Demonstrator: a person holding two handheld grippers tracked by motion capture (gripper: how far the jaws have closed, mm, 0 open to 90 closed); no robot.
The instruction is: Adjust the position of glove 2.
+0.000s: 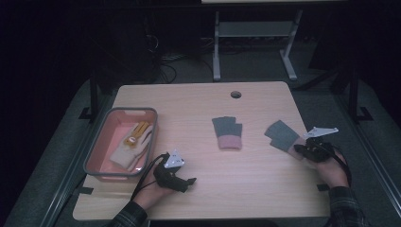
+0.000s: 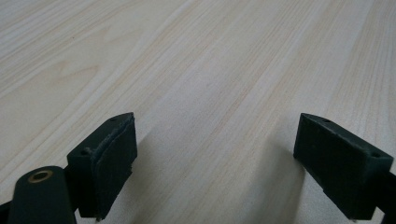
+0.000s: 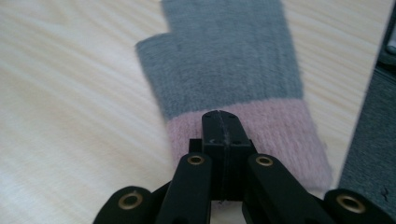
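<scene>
Right gripper [image 3: 219,116] jaws clamp the grey glove's [image 3: 224,60] pink cuff, ready to lift; left gripper [image 2: 215,158] jaws gape over bare table [image 2: 196,56].

On the tabletop [image 1: 198,109], a bin [image 1: 94,161] sits at the left of the frame with a glove [image 1: 131,144] inside. Mid-frame lies a second glove [image 1: 227,133]; right of it a third glove [image 1: 282,135], its near end at the right tool [image 1: 299,150]. The left tool [image 1: 189,182] sits lower left, just right of the bin.
</scene>
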